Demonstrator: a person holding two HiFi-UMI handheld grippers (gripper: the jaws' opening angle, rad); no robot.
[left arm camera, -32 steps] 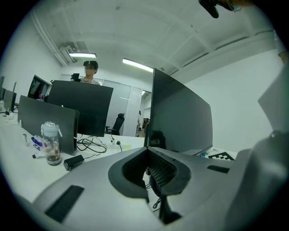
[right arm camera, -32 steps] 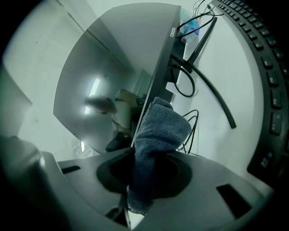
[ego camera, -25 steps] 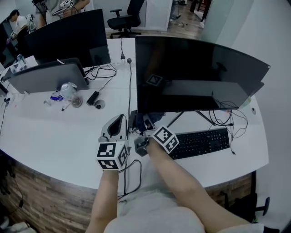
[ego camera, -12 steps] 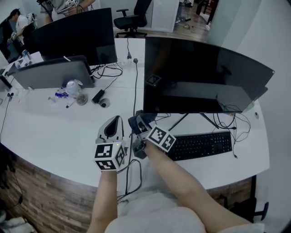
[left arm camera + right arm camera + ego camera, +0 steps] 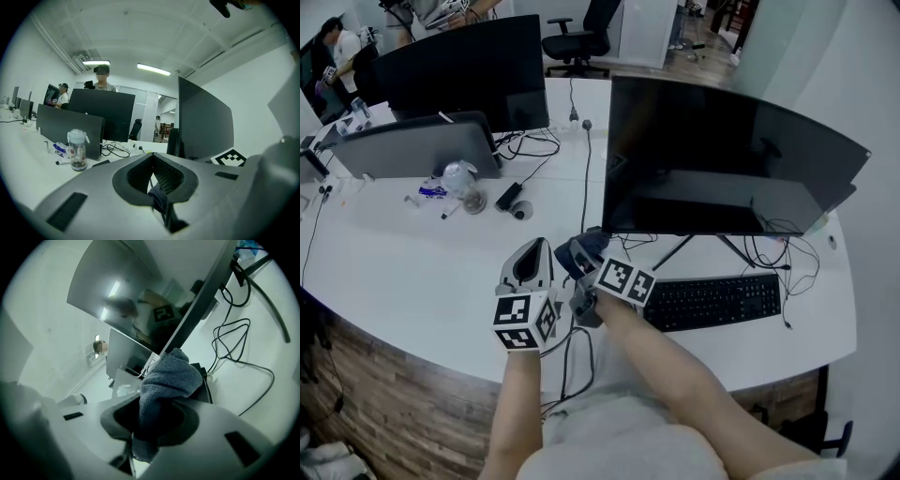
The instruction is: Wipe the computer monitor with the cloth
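Since the right hand-held gripper (image 5: 589, 267) is clenched on the cloth (image 5: 171, 376) just below the monitor's (image 5: 722, 150) lower left corner, press it flat and sweep evenly, while the left hand-held gripper (image 5: 532, 264), jaws together, idles over the tabletop (image 5: 412, 272).

The right gripper (image 5: 154, 422) has its jaws closed on a bunched blue-grey knitted cloth (image 5: 171, 377), whose top lies close to the monitor's (image 5: 140, 282) lower edge. The tilted screen reflects a ceiling light. Black cables (image 5: 234, 348) loop across the white desk (image 5: 265, 399).

Keyboard (image 5: 712, 301), bottle (image 5: 461, 179), office chair (image 5: 580, 36)
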